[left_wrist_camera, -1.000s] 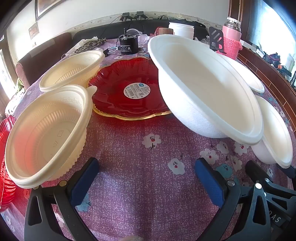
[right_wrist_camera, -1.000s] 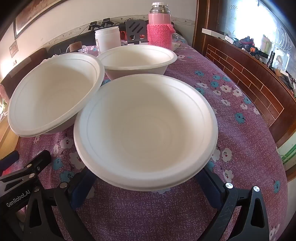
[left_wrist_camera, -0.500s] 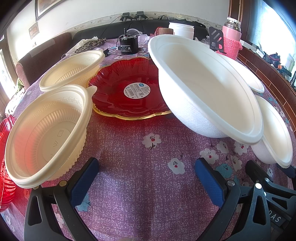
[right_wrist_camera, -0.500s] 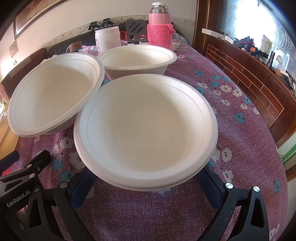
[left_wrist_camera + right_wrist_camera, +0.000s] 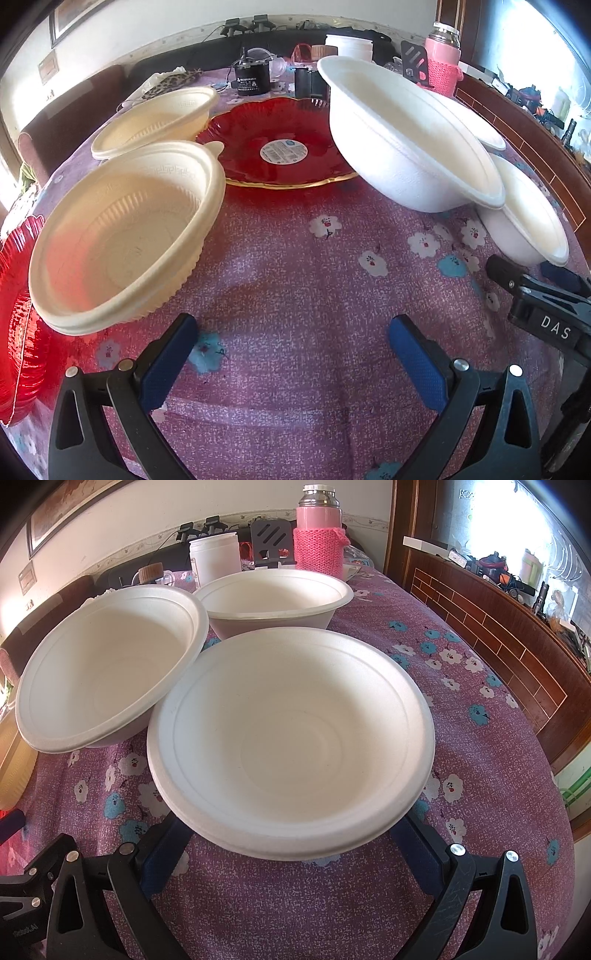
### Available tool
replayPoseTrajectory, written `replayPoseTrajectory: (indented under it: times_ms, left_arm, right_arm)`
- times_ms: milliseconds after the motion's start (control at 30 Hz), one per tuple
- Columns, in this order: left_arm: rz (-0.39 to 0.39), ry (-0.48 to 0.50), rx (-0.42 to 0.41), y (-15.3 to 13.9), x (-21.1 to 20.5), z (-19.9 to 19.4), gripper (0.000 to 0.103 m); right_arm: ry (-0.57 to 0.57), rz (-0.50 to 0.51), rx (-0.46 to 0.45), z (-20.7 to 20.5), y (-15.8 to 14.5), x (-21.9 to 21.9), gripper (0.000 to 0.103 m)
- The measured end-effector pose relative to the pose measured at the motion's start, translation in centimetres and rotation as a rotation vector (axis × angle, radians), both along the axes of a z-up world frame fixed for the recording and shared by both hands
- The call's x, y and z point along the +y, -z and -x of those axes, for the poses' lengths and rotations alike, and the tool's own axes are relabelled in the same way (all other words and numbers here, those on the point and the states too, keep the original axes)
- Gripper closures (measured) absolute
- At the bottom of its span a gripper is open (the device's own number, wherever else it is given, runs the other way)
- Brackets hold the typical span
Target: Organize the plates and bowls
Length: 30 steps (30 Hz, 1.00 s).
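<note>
The left gripper (image 5: pixel 291 345) hangs with jaws wide and empty over bare purple tablecloth (image 5: pixel 295 266), between the cream bowl (image 5: pixel 122 243) toward the table's left edge and a tilted white bowl (image 5: pixel 406 136). The right gripper (image 5: pixel 291 834) straddles the nearest white bowl (image 5: pixel 291 738) near the right edge, jaws spread beneath its rim; contact cannot be told.

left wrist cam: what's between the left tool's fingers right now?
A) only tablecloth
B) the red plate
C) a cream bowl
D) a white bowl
A: the left tool is open, with only the floral tablecloth between its fingers; the cream bowl, red plate and white bowl all lie beyond them.
</note>
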<state>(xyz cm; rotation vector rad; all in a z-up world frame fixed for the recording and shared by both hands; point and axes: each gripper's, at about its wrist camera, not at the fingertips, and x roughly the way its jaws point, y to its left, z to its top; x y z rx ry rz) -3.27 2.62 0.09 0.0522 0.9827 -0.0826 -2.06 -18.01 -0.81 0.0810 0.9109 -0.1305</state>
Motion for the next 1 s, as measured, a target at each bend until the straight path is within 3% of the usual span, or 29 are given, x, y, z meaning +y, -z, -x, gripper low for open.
replayPoseTrajectory:
  times_ms: [1000]
  left_arm:
    - [-0.002,-0.003,0.003,-0.04,0.05,-0.10,0.000]
  right_arm:
    - [-0.001,0.001,0.001,-0.11,0.09,-0.17,0.001]
